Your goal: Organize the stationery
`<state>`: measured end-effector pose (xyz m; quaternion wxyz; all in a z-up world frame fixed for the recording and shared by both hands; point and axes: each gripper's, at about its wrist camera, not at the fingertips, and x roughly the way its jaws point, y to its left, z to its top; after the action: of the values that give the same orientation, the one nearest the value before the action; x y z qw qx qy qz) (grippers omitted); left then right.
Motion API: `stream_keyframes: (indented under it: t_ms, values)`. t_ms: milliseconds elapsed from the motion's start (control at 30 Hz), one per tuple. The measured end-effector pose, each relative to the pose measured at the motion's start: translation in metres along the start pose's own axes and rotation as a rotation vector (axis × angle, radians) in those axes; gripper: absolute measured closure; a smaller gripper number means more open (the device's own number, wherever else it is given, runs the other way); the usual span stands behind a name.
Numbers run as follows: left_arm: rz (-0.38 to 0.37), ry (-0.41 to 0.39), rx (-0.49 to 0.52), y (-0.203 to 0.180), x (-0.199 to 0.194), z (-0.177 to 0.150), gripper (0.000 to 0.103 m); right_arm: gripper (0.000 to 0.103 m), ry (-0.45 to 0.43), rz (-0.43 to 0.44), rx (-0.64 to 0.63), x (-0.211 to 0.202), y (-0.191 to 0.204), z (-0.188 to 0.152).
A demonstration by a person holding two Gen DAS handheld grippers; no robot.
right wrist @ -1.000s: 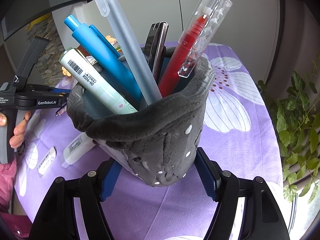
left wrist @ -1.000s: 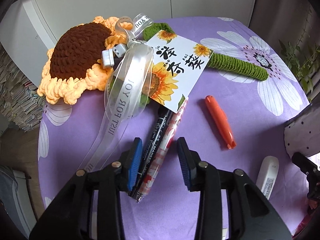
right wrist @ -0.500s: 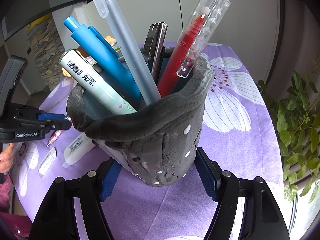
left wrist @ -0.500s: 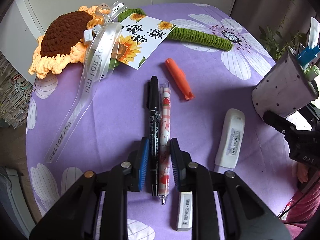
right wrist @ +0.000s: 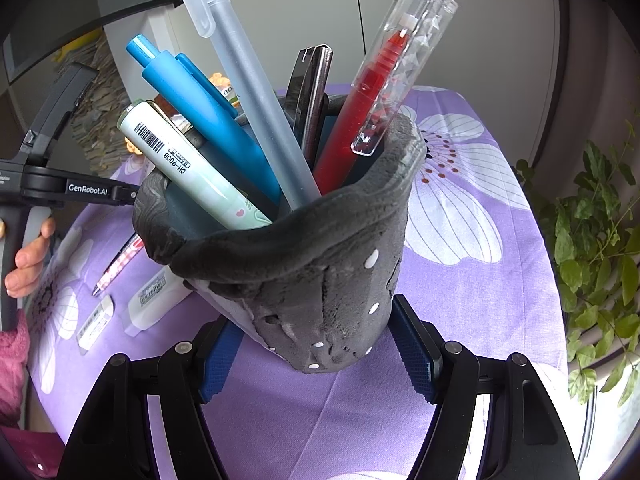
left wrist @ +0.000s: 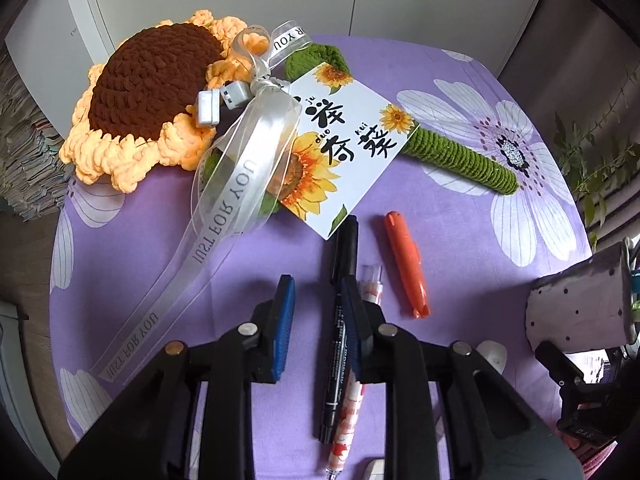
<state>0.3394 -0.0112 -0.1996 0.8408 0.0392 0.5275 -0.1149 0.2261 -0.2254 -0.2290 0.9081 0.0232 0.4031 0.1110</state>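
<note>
The left gripper point(left wrist: 316, 308) hangs with fingers apart, the black marker point(left wrist: 340, 320) lying just inside its right finger for pickup. The right gripper point(right wrist: 316, 350) clamps the grey pen holder point(right wrist: 320, 280), steadying it to receive pens.

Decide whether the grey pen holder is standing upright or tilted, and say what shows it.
Tilted. The grey pen holder leans left between the right gripper's fingers, its rim slanting and its base seemingly off the tablecloth.
</note>
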Motion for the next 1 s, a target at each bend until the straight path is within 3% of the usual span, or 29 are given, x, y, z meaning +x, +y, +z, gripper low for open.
stream_keyframes:
  t_ms: [200,567,633,667,733,1000]
  values:
    - [-0.017,0.001,0.001,-0.013,0.001,0.016,0.081,0.03,-0.001,0.002,0.002,0.0,0.0,0.0]
    - [0.045,0.03,0.014,-0.027,0.028,0.036,0.081,0.03,-0.002,0.009,0.007,0.001,0.0,0.001]
    - [0.049,0.026,0.029,-0.031,0.029,0.036,0.083,0.03,-0.002,0.009,0.007,0.001,0.0,0.001]
    - [0.037,0.031,0.037,-0.033,0.03,0.036,0.089,0.03,-0.003,0.01,0.008,0.001,0.0,0.001]
    - [0.028,0.028,0.039,-0.032,0.025,0.031,0.095,0.03,-0.003,0.01,0.008,0.001,-0.001,0.001]
    - [-0.031,-0.027,0.025,-0.016,-0.018,0.01,0.095,0.03,-0.003,0.012,0.009,0.001,-0.001,0.0]
